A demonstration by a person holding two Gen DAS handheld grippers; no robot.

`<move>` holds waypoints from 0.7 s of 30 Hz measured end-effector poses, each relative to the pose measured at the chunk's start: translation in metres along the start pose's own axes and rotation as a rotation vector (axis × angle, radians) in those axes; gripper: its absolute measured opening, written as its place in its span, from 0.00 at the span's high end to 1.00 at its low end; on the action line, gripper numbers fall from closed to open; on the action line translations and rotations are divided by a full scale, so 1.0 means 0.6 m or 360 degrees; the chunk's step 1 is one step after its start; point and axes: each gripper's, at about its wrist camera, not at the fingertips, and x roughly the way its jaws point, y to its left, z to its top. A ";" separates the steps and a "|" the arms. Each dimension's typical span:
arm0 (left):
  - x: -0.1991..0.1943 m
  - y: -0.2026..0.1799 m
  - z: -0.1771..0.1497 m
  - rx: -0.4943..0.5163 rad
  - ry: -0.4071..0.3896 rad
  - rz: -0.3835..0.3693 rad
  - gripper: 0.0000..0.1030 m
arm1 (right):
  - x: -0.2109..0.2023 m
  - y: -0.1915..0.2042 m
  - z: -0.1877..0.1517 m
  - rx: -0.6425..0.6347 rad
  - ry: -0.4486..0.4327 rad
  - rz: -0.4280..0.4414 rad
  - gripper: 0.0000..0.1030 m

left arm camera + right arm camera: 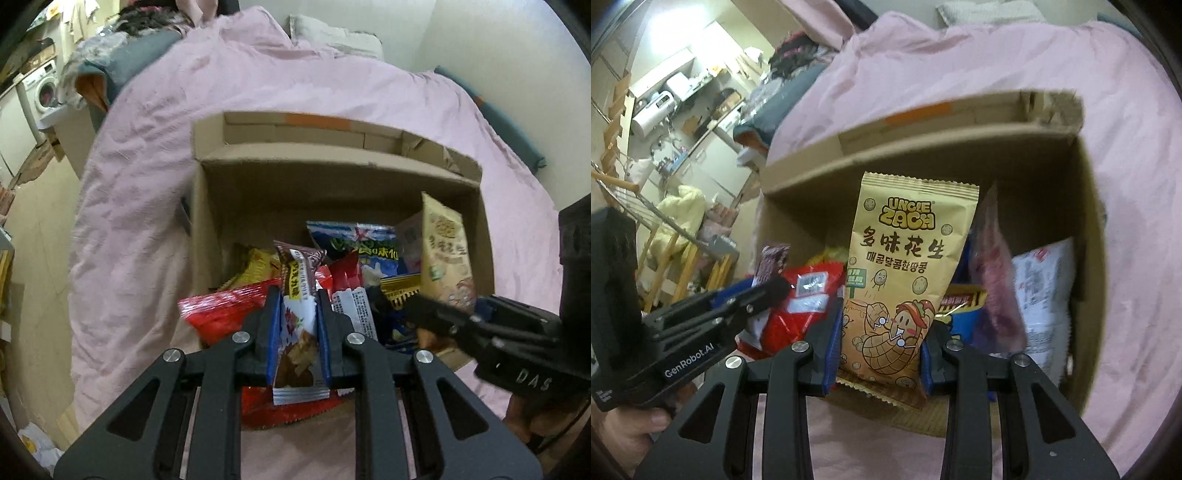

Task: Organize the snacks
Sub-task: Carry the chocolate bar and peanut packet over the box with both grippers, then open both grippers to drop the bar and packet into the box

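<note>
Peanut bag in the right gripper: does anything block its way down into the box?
The cardboard box is open-topped, but packets already fill the floor under the peanut bag held by the right gripper, so it would land on them.

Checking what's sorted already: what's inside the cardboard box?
Inside the cardboard box: a blue-and-white packet, a yellow packet, red packets and a white bag. The box floor beneath them is covered.

Black tongs [297,306], blue pads, silver screws.
</note>
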 end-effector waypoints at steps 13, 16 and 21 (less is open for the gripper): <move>-0.015 -0.032 0.015 0.0098 -0.0155 0.0009 0.86 | -0.004 -0.006 -0.001 -0.0042 -0.0017 -0.0039 0.64; -0.022 -0.027 0.021 0.0065 -0.0188 -0.0003 0.86 | -0.010 0.001 -0.001 -0.0060 -0.0043 0.0001 0.63; -0.019 -0.009 0.028 -0.0023 -0.0175 -0.0021 0.86 | -0.013 0.012 0.001 -0.0103 -0.0060 0.0035 0.56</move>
